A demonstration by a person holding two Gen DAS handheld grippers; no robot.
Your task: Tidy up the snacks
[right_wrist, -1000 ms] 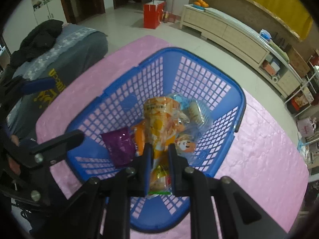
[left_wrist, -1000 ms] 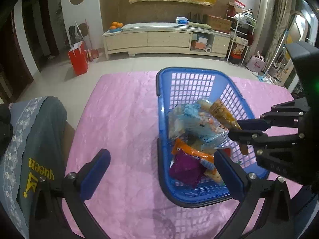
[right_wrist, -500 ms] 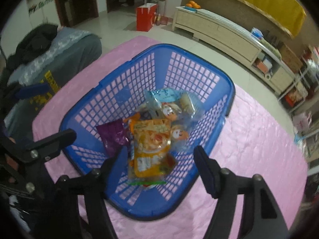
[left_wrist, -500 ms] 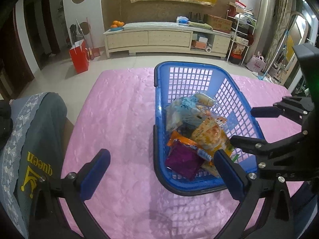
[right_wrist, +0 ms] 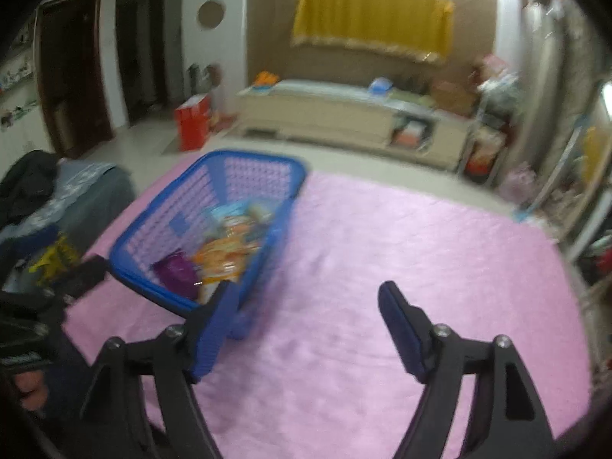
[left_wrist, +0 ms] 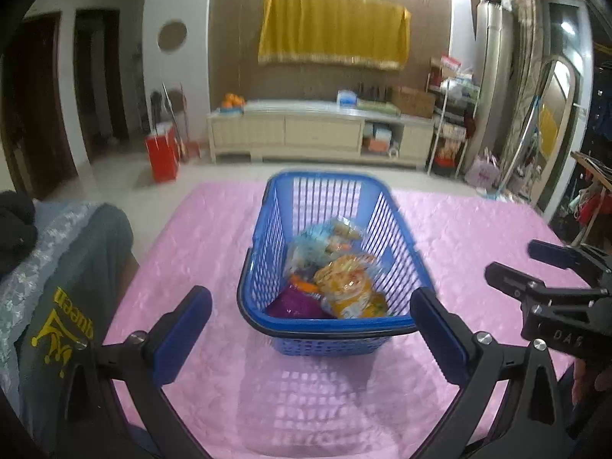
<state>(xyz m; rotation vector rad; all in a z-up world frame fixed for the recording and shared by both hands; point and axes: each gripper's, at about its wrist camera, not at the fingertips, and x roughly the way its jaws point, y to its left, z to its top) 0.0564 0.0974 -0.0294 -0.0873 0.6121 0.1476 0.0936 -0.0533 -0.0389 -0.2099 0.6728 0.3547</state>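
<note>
A blue plastic basket (left_wrist: 325, 329) stands on the pink tablecloth (left_wrist: 214, 237). In it lie an orange snack packet (left_wrist: 348, 287), a purple packet (left_wrist: 294, 306) and a clear bluish bag (left_wrist: 325, 237). My left gripper (left_wrist: 310, 298) is open in front of the basket's near end, with nothing between its pads. My right gripper (right_wrist: 306, 288) hovers over bare cloth to the right of the basket (right_wrist: 244, 176); its jaws are opening and hold nothing. The left wrist view shows that right gripper (left_wrist: 510, 258) at the far right, clear of the basket. The orange packet (right_wrist: 222, 256) looks blurred in the right wrist view.
A grey garment with yellow print (left_wrist: 69, 321) and a black one (left_wrist: 15, 225) lie off the table's left edge. Beyond the table are a pale low cabinet (left_wrist: 321, 130) and a red bag (left_wrist: 160, 153) on the floor. A hand (left_wrist: 589, 378) holds the right gripper.
The right gripper let go of the orange packet, which now lies in the basket, then opened wide and drew back to the right. The left gripper also pulled back from the basket.
</note>
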